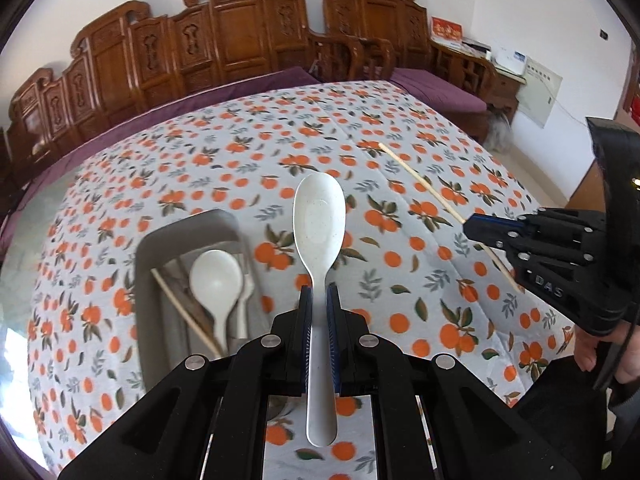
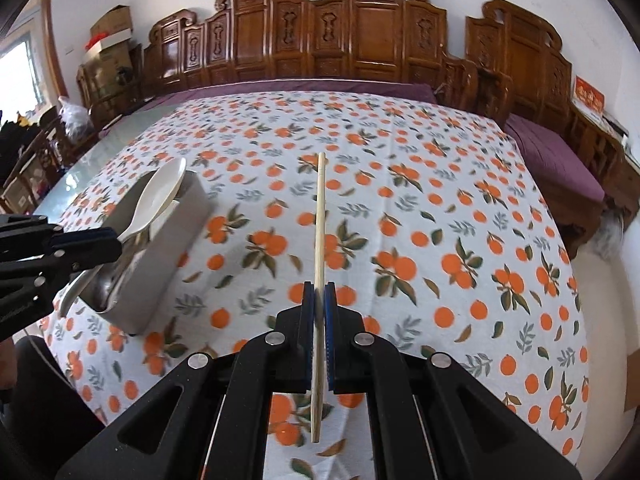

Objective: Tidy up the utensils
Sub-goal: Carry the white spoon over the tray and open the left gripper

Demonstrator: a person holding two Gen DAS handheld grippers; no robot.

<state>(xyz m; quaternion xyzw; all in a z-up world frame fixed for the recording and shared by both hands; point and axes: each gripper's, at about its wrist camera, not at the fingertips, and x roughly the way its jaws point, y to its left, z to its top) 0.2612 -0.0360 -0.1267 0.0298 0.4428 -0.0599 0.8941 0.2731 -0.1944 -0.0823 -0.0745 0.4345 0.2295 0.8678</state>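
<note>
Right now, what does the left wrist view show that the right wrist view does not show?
Only the left wrist view looks into the grey utensil box: a round white spoon and a chopstick lie inside. Only the right wrist view shows the box's outer side and cardboard boxes. Both show the left gripper holding the white rice paddle and the right gripper holding a chopstick.

White spoon (image 1: 319, 216) held above tablecloth; chopstick (image 2: 320, 216) held level; grey holder (image 1: 160, 248) contains utensils.

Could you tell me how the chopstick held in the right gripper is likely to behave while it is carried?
The chopstick looks thin and straight, so probably stiff and light. The right hand-held gripper pinches it well behind its middle, so it may pivot. If dropped, it could roll.
</note>
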